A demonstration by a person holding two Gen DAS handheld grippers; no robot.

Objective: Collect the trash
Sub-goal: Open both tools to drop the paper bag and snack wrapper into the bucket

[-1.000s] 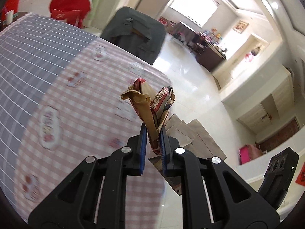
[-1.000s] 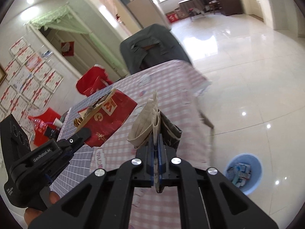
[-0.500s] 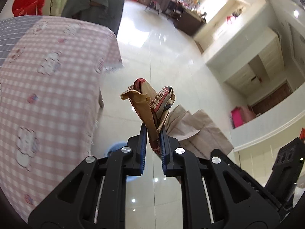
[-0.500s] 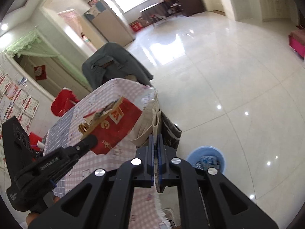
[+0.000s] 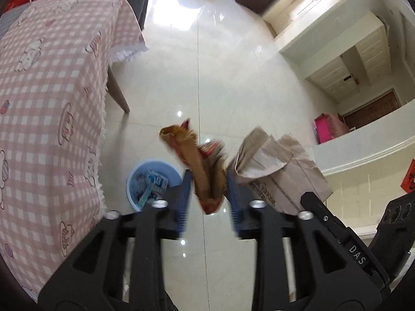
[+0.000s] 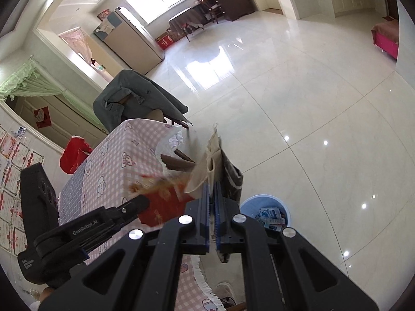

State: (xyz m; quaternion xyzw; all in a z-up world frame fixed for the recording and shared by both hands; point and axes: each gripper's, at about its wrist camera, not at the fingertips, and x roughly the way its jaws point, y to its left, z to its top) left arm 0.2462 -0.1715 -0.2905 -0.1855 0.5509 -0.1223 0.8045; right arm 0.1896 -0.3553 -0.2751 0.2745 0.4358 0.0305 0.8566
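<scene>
Now left gripper (image 5: 208,194) jaws are opening around crumpled foil wrapper (image 5: 205,165); right gripper (image 6: 212,202) jaws pinch creased paper (image 6: 207,165).

A home: tiled living room floor (image 6: 298,98), checked tablecloth (image 5: 52,90), fridge (image 6: 129,41).

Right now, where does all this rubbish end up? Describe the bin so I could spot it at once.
Start at the table with the pink checked cloth and look down to the shiny white floor just past its fringed edge. There stands a small round light-blue bin, already holding blue-and-white packets. It is the only blue thing on the floor, unlike the brown paper trash nearby.
</scene>
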